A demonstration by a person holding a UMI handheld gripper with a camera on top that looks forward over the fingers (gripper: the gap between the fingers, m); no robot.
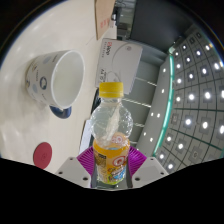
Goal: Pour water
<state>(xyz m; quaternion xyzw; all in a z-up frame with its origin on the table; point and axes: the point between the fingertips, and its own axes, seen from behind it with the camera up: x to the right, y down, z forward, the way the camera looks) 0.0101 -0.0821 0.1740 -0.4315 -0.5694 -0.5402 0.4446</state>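
Note:
A clear plastic bottle (111,135) with a yellow cap and a yellow-orange label stands between my fingers, and both purple pads (87,158) press on its labelled lower part. My gripper (111,163) is shut on the bottle. A white paper cup (56,80) with a dark pattern lies tilted on the white table (40,30), its open mouth turned toward the bottle, beyond and left of the fingers.
A white box (125,58) with printed text lies beyond the bottle cap. A red round object (42,154) sits on the table left of the fingers. A dark perforated surface with white dots (190,100) is to the right, past the table edge.

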